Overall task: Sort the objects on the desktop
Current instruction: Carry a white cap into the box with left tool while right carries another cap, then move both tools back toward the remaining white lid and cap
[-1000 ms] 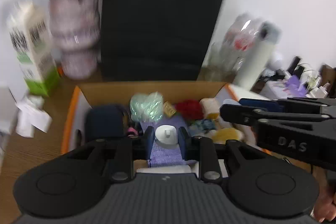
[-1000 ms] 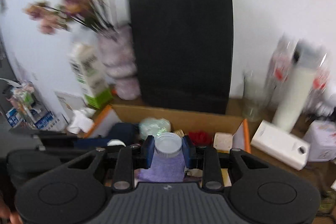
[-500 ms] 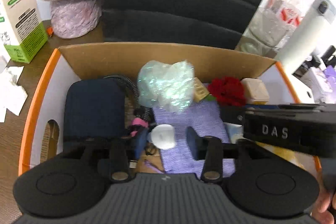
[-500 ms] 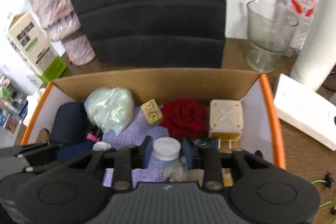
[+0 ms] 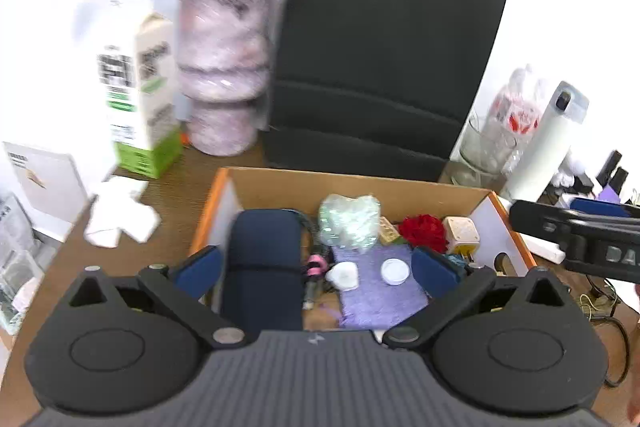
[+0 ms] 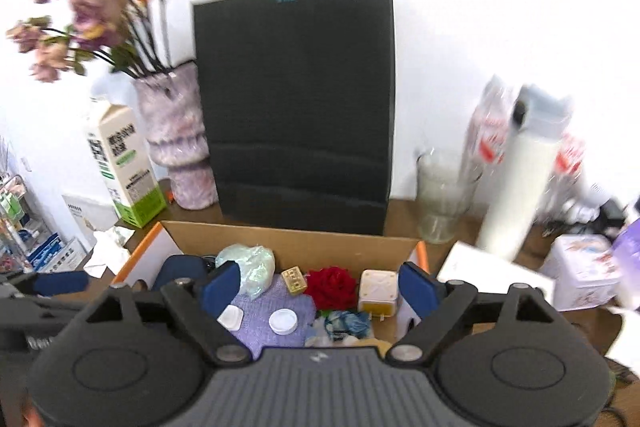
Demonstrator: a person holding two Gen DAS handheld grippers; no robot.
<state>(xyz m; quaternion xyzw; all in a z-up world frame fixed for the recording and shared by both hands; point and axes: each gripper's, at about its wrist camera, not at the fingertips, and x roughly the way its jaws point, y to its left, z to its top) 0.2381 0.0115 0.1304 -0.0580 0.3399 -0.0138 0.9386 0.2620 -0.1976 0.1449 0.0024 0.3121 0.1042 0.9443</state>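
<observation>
Left wrist: both hand-held grippers (image 5: 316, 269) (image 6: 320, 289) wide open, empty over box (image 5: 360, 183); next, fetch another item.

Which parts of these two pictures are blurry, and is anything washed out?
Left wrist view: the milk carton and vase smear with motion blur, the box is fairly sharp, the wall is blown out white. Right wrist view: the white bottle and flowers are blurred, the black bag crisper; straight edges bow from the fisheye.
</observation>
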